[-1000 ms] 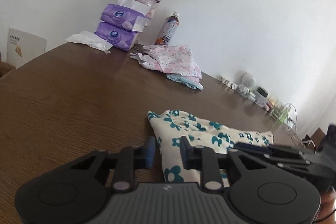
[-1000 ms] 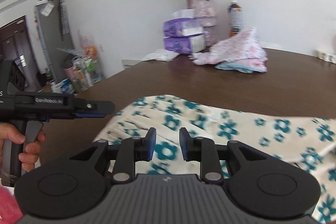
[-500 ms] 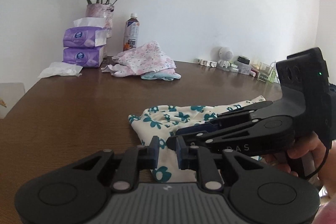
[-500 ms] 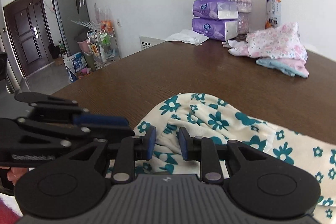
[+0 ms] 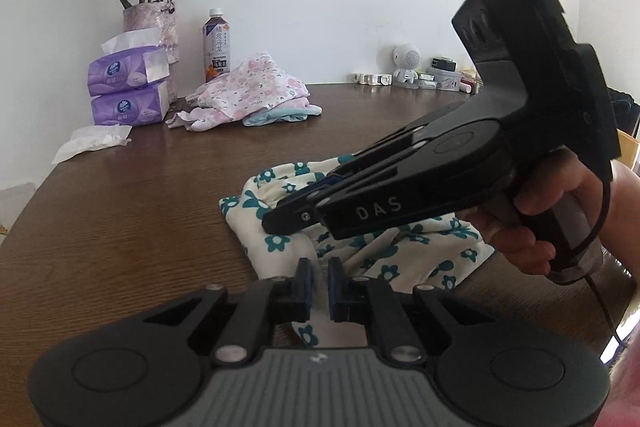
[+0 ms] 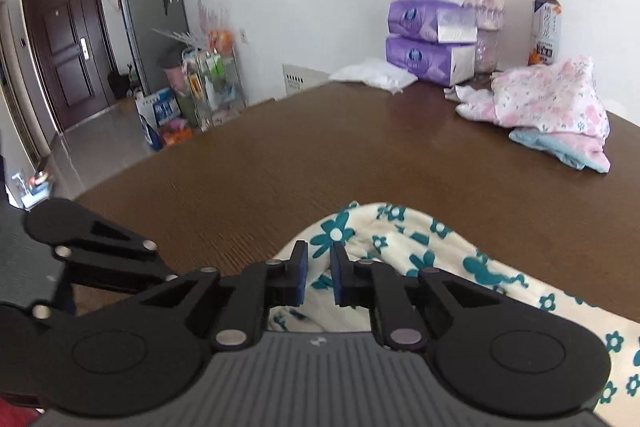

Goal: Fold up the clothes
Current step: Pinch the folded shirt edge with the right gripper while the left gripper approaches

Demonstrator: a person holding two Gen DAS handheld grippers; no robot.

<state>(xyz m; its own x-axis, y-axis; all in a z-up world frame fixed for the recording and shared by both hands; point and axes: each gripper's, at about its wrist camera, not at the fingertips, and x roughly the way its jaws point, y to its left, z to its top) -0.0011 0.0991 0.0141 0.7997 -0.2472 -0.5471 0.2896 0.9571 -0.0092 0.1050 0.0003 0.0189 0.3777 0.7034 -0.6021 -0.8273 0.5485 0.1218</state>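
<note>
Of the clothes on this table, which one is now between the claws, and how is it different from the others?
The cream cloth with teal flowers, near the table's front edge. The pink floral garment and the light blue piece under it lie far off, near the tissue packs.

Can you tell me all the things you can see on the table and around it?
flowery cloth: 1, cream with teal flowers, near edge of the table, between both grippers
table: 1, dark brown wood
pile of clothes: 1, pink floral over light blue, far side of table
tissue packs: 2, purple, stacked by the vase
loose tissue: 1, white, table's left edge
vase of flowers: 1, pale pink vase, dried pink roses, against the wall
bottle: 1, white cap, beside the vase
small robot figure: 1, white, far right by wall
door: 1, dark brown, far left
left gripper: black, shut on flowery cloth
right gripper: black, jaws closing on flowery cloth
hand: 1, holding right gripper's handle
</note>
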